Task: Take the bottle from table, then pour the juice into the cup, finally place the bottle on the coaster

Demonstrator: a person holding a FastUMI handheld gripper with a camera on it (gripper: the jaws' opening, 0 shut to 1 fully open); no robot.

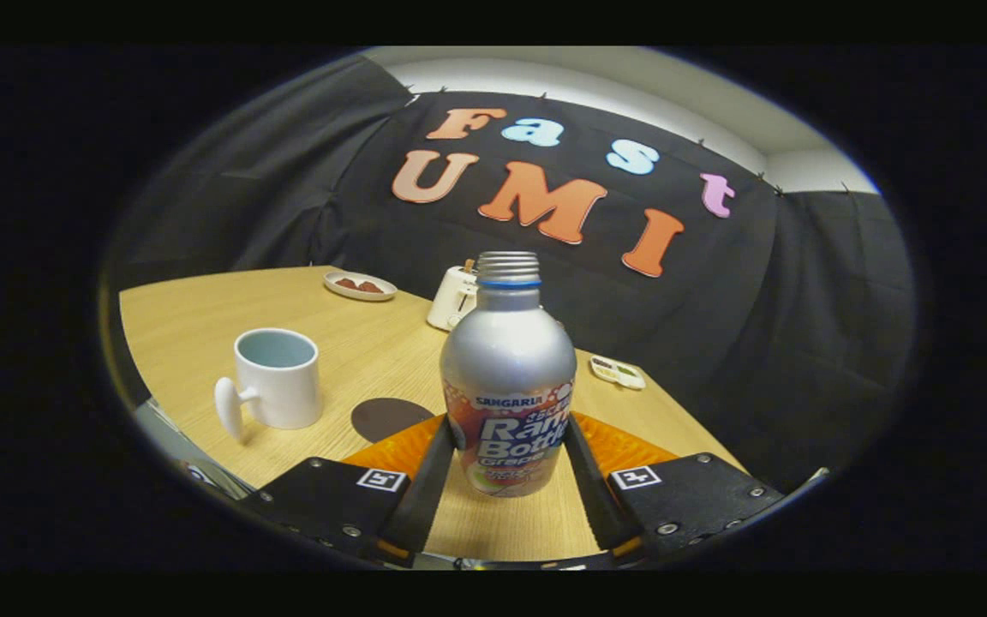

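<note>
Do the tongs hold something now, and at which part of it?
The tongs appear shut on the bottle, one finger pressing each side of its lower, labelled body; it is upright, uncapped.

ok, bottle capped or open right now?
Open: the bottle stands upright between the tongs with bare threads at its neck and no cap on. Whether both fingers press it, cannot tell.

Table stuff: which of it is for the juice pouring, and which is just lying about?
For the job:
- bottle, uncapped, between the gripper fingers
- white mug
- dark round coaster

Lying about:
- plate of reddish food
- white toaster
- small white device
</note>
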